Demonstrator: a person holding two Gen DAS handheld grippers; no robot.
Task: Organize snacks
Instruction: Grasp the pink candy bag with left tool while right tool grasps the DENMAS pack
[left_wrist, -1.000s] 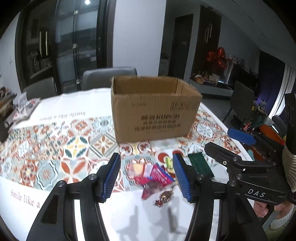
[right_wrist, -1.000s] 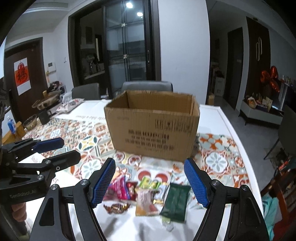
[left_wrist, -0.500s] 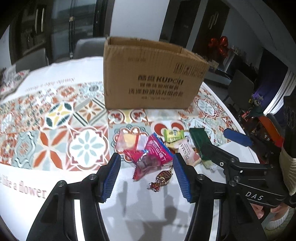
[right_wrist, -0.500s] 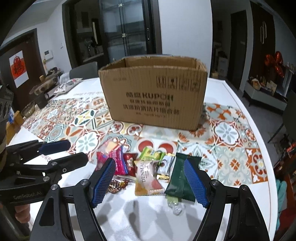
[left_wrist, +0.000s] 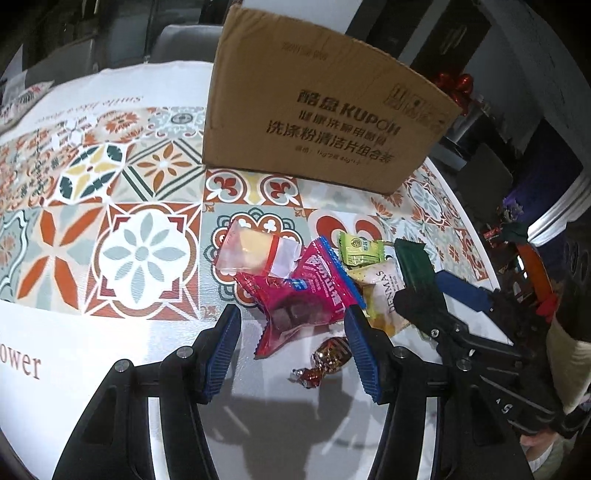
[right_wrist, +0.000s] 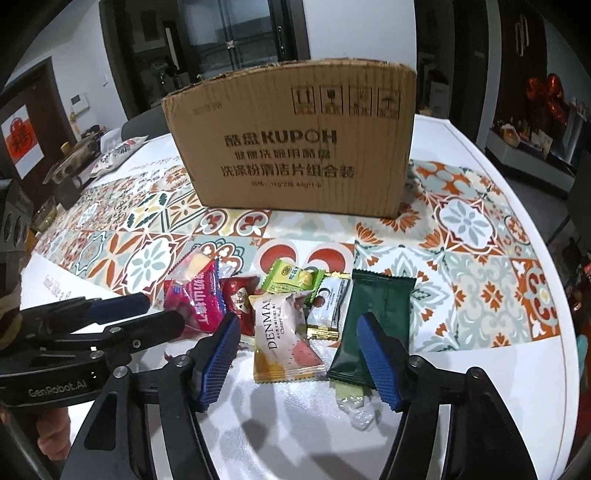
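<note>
1. None of the snacks has visibly gone into the cardboard box (right_wrist: 295, 147) yet. The whole pile lies loose on the tablecloth (right_wrist: 480, 266) near the box's front wall, and the box's inside is hidden from both cameras, so by my reading the sorting is at its very start.
2. The left gripper (left_wrist: 291, 347) has its jaws spread and holds nothing. The tail of the pink packet (left_wrist: 306, 291) lies between its fingers, untouched, and the foil-wrapped candy (left_wrist: 328, 356) sits just inside the right finger.
3. The right gripper (right_wrist: 299, 350) is closing its jaws around the DENMAS packet (right_wrist: 284, 336) — the packet lies between them, but the pads are not pressing it yet.
4. The dark green packet (right_wrist: 373, 321) lies just right of the DENMAS one, partly behind the right finger; the lime-green packet (right_wrist: 291, 278) sits farther off, toward the box.
</note>
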